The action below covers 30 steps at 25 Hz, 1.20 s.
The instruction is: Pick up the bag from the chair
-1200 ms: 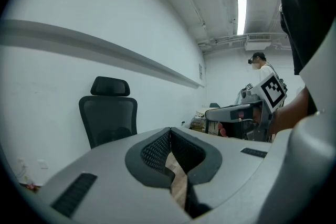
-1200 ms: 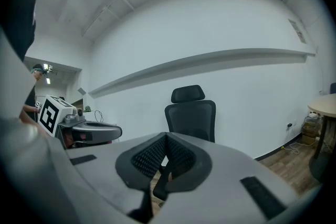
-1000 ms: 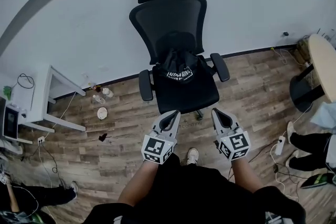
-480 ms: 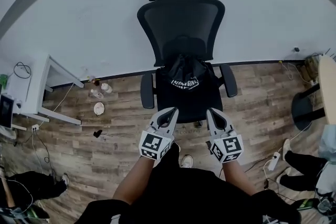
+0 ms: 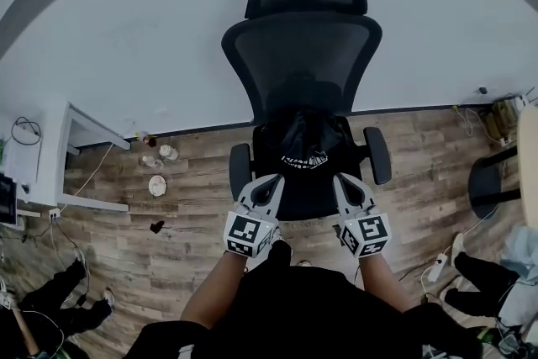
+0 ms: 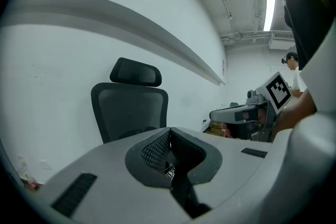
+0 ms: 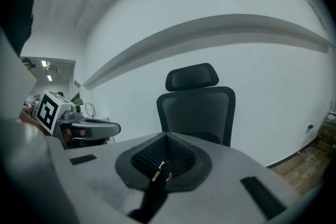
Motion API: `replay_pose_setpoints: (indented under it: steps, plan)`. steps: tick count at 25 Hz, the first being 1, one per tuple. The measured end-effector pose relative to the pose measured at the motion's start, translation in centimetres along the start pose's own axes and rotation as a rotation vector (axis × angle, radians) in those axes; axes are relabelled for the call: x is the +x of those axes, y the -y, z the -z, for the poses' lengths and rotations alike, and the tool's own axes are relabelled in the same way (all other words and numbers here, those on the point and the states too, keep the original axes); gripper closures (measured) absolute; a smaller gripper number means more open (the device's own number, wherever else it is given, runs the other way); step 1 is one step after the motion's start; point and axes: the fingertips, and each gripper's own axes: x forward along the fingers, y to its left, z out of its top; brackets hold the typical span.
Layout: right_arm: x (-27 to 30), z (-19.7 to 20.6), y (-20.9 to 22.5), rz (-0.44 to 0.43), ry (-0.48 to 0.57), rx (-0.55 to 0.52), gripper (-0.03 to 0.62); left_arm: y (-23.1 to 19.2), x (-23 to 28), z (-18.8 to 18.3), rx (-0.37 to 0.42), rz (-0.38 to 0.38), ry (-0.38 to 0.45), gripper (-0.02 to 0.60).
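Note:
A black bag (image 5: pixel 307 143) with white print sits on the seat of a black office chair (image 5: pixel 304 63) that stands against the white wall. My left gripper (image 5: pixel 273 181) is shut and empty at the seat's front left edge. My right gripper (image 5: pixel 345 179) is shut and empty at the front right edge. Both stop short of the bag. In the left gripper view the shut jaws cover the seat, and only the chair back (image 6: pixel 131 107) and the right gripper (image 6: pixel 247 113) show. The right gripper view shows the chair back (image 7: pixel 197 107) and the left gripper (image 7: pixel 86 127).
A white desk (image 5: pixel 80 147) stands at the left, with bottles and a plate (image 5: pixel 158 168) on the wood floor beside it. A round table's black base (image 5: pixel 487 181) is at the right, a power strip (image 5: pixel 437 265) near it. People's legs (image 5: pixel 50 307) show at both lower corners.
I have come closer to the chair, which now looks larger and more centred. Both grippers have reached the seat's front edge and stay shut.

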Motion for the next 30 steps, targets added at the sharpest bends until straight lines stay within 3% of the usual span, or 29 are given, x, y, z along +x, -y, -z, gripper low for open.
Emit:
replay_pose_setpoints:
  steps: [6, 13, 24, 28, 29, 30]
  plan:
    - [4.6, 1.5, 1.0, 0.019, -0.079, 0.007, 0.579, -3.9, 3.2, 0.5, 0.007, 0.041, -0.030, 0.560]
    - [6.2, 3.8, 3.5, 0.013, -0.155, 0.003, 0.579, -4.7, 6.2, 1.5, 0.018, 0.035, -0.073, 0.559]
    - [10.6, 8.0, 9.0, -0.124, -0.277, 0.030, 0.579, -6.5, 11.8, 5.2, -0.007, -0.098, -0.205, 0.560]
    - [12.7, 9.6, 10.0, -0.168, -0.311, -0.011, 0.579, -7.7, 13.3, 7.0, 0.000, -0.119, -0.249, 0.559]
    - [13.2, 10.1, 10.3, -0.185, -0.321, -0.020, 0.573, -8.0, 13.7, 7.6, 0.005, -0.126, -0.264, 0.558]
    - [13.7, 10.6, 10.5, -0.203, -0.334, -0.022, 0.493, -8.2, 14.1, 8.1, 0.009, -0.136, -0.276, 0.558]
